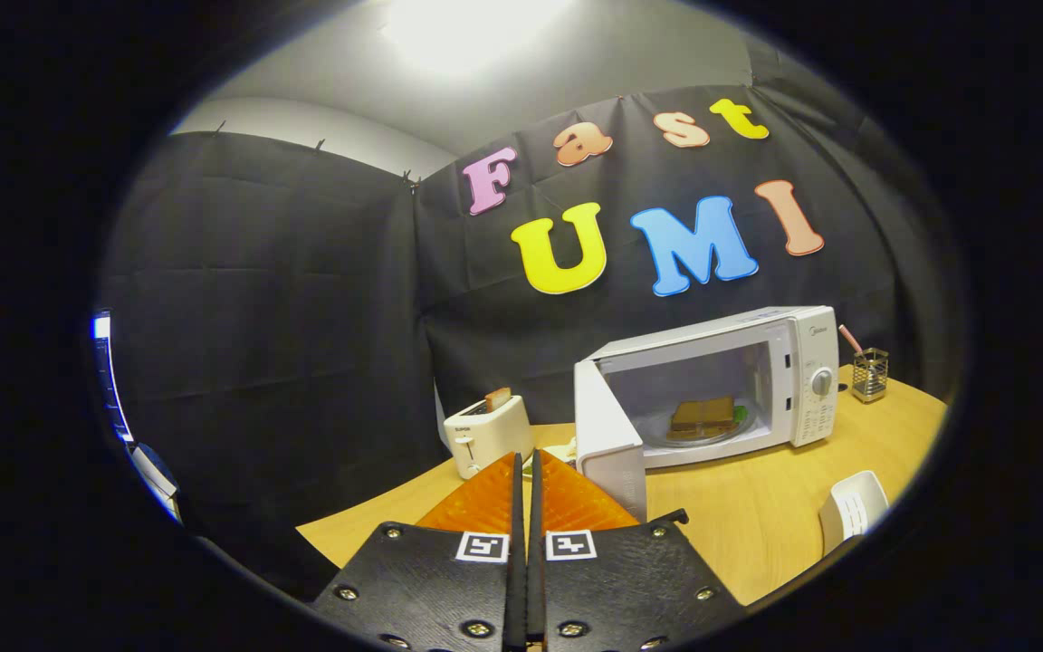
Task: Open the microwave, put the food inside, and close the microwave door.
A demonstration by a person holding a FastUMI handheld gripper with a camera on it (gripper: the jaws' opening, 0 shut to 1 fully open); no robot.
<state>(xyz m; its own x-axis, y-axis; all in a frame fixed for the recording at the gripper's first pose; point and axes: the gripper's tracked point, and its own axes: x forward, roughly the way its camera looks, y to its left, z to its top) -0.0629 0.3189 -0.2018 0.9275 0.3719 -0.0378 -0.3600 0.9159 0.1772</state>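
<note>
A white microwave [757,362] stands on the wooden table [757,507], beyond and to the right of my fingers. Its door [607,435] hangs wide open, swung out to the left. Inside, a sandwich [703,418] lies on the glass turntable. My gripper [527,457] is shut with nothing between its fingers, which meet along a thin seam. The fingertips sit just left of the open door's outer edge, apart from it.
A white toaster [485,436] with a slice of bread in it stands beyond my fingertips, left of the microwave. A wire pen holder [870,374] sits right of the microwave. A white dish [852,509] rests near the table's right edge. Black cloth walls surround the table.
</note>
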